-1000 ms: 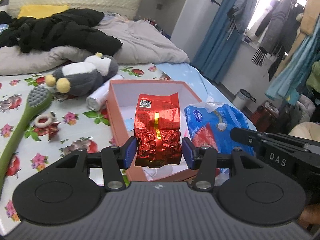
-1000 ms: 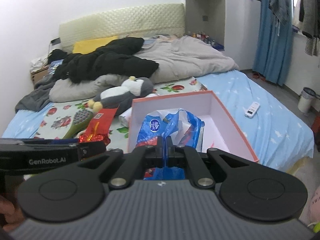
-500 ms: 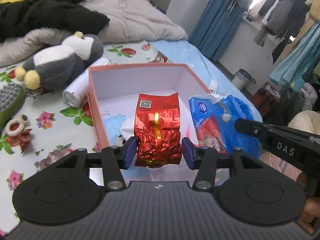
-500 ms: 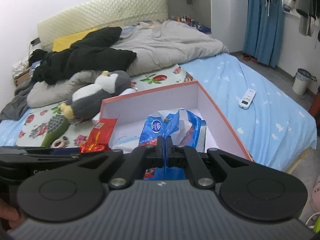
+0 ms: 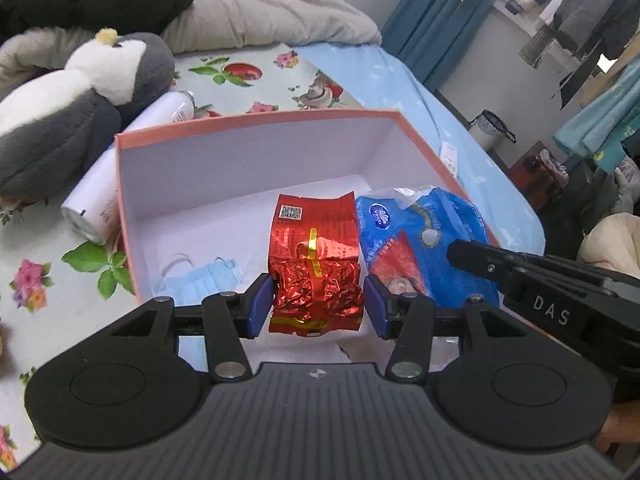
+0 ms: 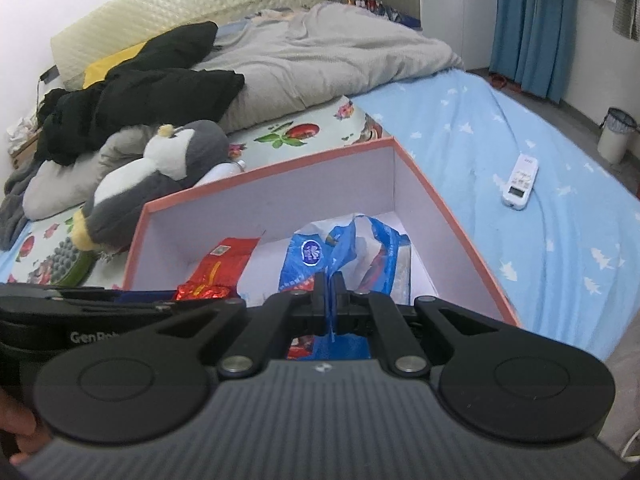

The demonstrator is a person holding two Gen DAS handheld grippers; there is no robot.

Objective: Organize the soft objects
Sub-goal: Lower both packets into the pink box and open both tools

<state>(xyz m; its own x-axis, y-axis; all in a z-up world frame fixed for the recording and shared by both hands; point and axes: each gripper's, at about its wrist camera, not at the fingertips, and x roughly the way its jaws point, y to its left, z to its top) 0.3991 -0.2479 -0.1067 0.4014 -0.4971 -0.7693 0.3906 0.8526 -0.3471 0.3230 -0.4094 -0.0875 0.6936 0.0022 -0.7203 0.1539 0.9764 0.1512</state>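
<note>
My left gripper [image 5: 318, 300] is shut on a red foil packet [image 5: 314, 264] and holds it inside the open orange box [image 5: 256, 120]. My right gripper [image 6: 330, 296] is shut on a blue plastic bag [image 6: 340, 252], also inside the box [image 6: 452, 216]. The bag shows to the right of the packet in the left wrist view [image 5: 420, 240]. The packet shows at the left in the right wrist view [image 6: 220, 268]. A light blue face mask [image 5: 200, 280] lies on the box floor at the left.
A grey and white plush penguin [image 5: 72, 108] and a white cylinder bottle [image 5: 120, 176] lie left of the box on the floral sheet. A white remote [image 6: 520, 182] lies on the blue sheet at the right. Black clothes [image 6: 140, 92] and a grey duvet [image 6: 320, 60] lie behind.
Both grippers have moved forward and down into the box with the packet and the bag. The face mask has come into view on the box floor.
</note>
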